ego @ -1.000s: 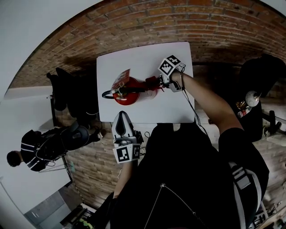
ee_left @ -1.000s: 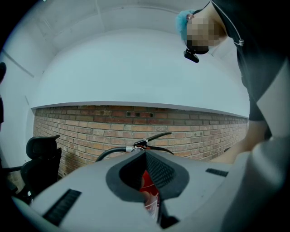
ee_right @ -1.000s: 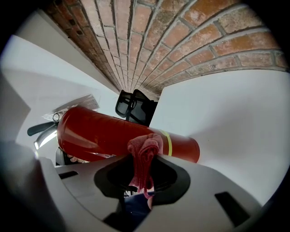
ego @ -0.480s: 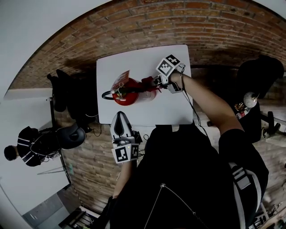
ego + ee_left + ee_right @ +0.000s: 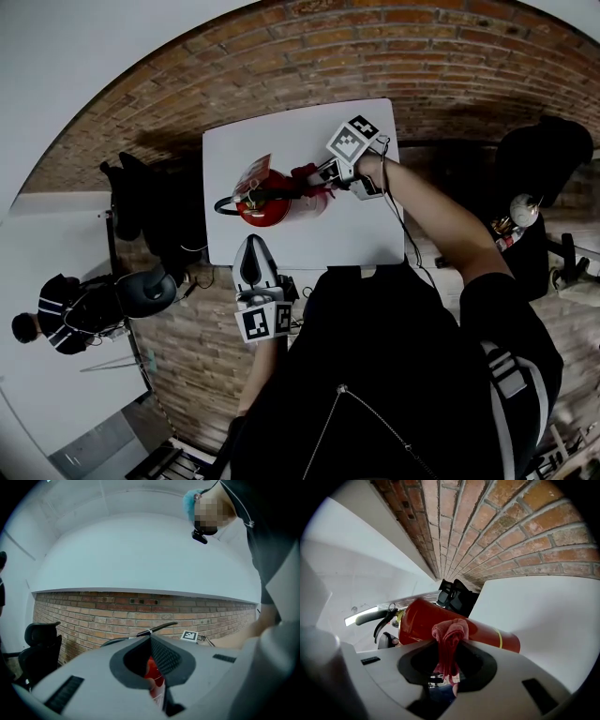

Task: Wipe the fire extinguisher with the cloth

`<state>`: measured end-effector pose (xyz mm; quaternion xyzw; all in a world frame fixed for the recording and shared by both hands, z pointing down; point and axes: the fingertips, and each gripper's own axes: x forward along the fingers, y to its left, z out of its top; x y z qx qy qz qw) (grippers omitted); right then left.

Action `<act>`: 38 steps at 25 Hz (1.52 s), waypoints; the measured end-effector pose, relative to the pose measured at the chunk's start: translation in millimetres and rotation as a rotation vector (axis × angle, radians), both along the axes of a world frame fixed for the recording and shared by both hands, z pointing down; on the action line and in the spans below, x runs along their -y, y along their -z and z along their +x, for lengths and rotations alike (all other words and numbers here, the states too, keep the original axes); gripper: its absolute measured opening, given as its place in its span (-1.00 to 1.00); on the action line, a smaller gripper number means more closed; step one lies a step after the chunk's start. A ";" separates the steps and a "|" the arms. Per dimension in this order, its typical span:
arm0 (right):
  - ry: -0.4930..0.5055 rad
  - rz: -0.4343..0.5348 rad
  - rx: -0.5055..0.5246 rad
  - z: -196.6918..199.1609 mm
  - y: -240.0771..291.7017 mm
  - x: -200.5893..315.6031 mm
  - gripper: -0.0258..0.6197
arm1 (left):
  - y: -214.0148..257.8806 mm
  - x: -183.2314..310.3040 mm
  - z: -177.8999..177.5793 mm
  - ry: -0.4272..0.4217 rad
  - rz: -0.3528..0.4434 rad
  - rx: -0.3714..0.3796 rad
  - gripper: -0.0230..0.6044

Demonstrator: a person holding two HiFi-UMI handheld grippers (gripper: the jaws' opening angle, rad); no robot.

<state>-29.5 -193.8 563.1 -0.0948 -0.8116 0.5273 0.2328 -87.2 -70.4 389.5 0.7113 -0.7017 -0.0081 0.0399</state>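
Change over the last second: the right gripper has crept a little left, toward the extinguisher. The cloth went with it. It now lies against the upper side of the red body, where before it sat slightly further out. The extinguisher itself has not shifted. It stands near the middle of the white table, apparently upright, handle and hose pointing left. The left gripper has not moved.

Reading: this looks like a wiping stroke under way, with the cloth working along the cylinder. Only a small patch can have been covered by so short a travel, so most of the surface probably remains.

Right side: the jaws are clenched on the cloth, a pink-red wad bunched up between the tips and trailing down through the gap. In the right gripper view the wad presses on the body, between the handle end and the yellow band. The bare forearm reaches out from the body across the right part of the table, wrist turned in toward the extinguisher.

Left side: held low at the near table edge, close to the torso, pointing at the extinguisher but apart from it. Its jaws are closed together and grip nothing. The red glimpsed beneath the tips is the extinguisher beyond. It gives no steadying contact.
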 end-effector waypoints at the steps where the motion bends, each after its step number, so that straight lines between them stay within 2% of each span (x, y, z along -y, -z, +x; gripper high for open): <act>1: 0.001 0.001 0.010 0.5 4.7 -0.3 -0.59 | 0.0 0.3 0.4 -0.004 0.001 0.004 -0.89; 9: 0.005 0.031 0.085 3.4 44.7 -2.8 -0.59 | -0.5 2.7 0.6 -0.021 0.014 0.023 -0.89; 15: 0.009 0.042 0.138 5.7 68.8 -2.9 -0.59 | -3.0 4.2 6.0 0.000 -0.042 0.006 -0.89; 19: 0.016 0.068 0.146 7.1 79.6 -5.4 -0.59 | 3.3 5.9 9.8 -0.001 -0.011 -0.015 -0.89; 22: 0.026 0.084 0.176 9.0 93.4 -7.4 -0.59 | 3.7 5.0 8.9 -0.011 0.020 0.026 -0.89; 29: 0.023 0.086 0.235 10.9 107.9 -7.5 -0.59 | 1.7 8.1 16.7 -0.013 0.004 0.027 -0.89; 33: -0.018 0.061 0.311 17.2 115.4 -6.0 -0.59 | 0.4 10.9 21.3 -0.018 0.000 0.025 -0.89; 38: -0.150 0.008 0.336 36.3 95.6 10.5 -0.59 | -1.9 14.9 25.7 -0.032 0.006 0.035 -0.89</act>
